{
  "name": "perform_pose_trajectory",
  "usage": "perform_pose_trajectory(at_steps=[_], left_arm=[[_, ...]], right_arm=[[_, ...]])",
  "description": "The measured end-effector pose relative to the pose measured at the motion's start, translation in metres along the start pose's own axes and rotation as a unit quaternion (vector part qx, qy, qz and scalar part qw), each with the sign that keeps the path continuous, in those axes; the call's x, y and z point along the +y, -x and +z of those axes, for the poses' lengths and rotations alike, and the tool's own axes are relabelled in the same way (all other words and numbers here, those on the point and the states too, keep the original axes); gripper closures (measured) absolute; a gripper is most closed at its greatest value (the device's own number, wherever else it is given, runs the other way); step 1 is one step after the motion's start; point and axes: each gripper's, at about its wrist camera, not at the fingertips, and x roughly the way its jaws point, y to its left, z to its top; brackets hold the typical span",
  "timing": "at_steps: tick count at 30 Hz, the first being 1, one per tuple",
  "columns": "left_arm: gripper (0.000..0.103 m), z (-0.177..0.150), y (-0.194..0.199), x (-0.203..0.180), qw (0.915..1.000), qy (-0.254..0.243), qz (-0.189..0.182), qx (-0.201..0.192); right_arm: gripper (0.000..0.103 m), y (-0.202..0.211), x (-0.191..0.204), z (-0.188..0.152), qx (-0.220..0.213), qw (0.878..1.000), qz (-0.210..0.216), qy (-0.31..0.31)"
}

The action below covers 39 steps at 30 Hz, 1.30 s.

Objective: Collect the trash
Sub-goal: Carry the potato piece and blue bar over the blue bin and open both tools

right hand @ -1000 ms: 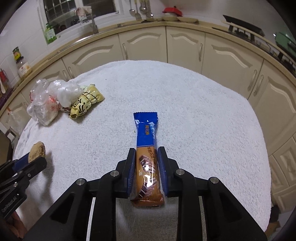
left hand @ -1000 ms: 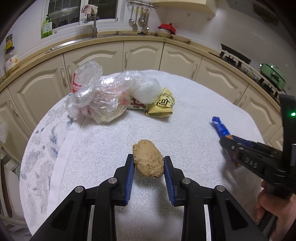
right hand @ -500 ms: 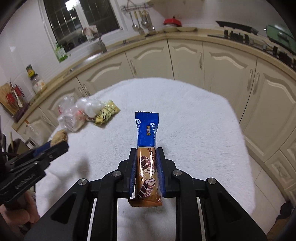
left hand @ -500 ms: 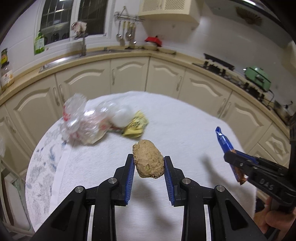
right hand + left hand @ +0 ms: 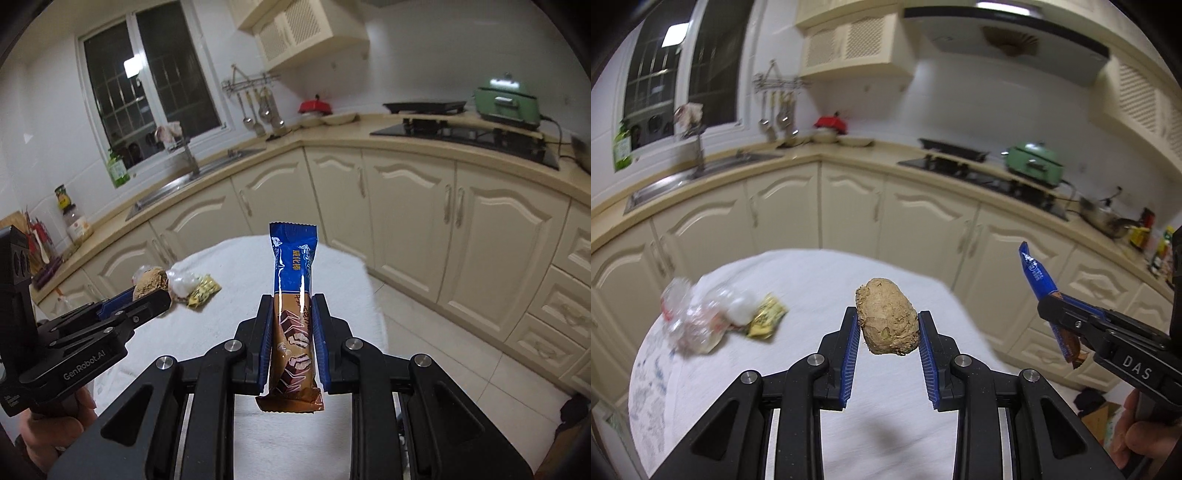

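My left gripper (image 5: 887, 325) is shut on a brown potato-like lump (image 5: 887, 316) and holds it high above the white towel-covered table (image 5: 820, 280). The lump also shows in the right wrist view (image 5: 150, 282). My right gripper (image 5: 292, 317) is shut on a blue and brown snack bar wrapper (image 5: 293, 306), also lifted; the wrapper shows in the left wrist view (image 5: 1039, 277). A crumpled clear plastic bag (image 5: 698, 321) and a yellow wrapper (image 5: 765, 320) lie at the table's far left.
Cream kitchen cabinets (image 5: 849, 206) curve behind the table. A sink (image 5: 683, 181) is on the counter at left, a stove (image 5: 979, 173) and a green appliance (image 5: 1034, 164) at right. Tiled floor (image 5: 424, 350) lies right of the table.
Both grippers have risen well above the table with their items held. The table and the trash left on it now look smaller and lower in both views.
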Motion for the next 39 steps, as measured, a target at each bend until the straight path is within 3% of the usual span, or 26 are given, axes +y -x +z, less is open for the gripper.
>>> perform_pose_trajectory(at_steps=[8, 14, 24, 32, 39], left_arm=[[0.076, 0.004, 0.004, -0.051, 0.9982, -0.031, -0.048, -0.021], [0.076, 0.003, -0.014, -0.091, 0.9938, -0.058, -0.095, -0.009], [0.076, -0.017, -0.091, -0.15, 0.9799, -0.091, -0.153, 0.09], [0.076, -0.036, -0.166, -0.193, 0.9609, -0.12, -0.161, 0.191], [0.072, -0.021, -0.239, -0.237, 0.9439, -0.153, -0.159, 0.246]], right_arm=[[0.083, 0.048, -0.044, 0.007, -0.044, 0.997, -0.046, -0.038], [0.083, 0.073, -0.092, 0.003, -0.053, 0.992, -0.088, -0.072], [0.083, 0.069, -0.183, -0.034, -0.015, 0.978, -0.146, -0.15], [0.083, 0.028, -0.236, -0.084, 0.044, 0.966, -0.145, -0.21], [0.079, -0.009, -0.274, -0.121, 0.092, 0.953, -0.135, -0.257]])
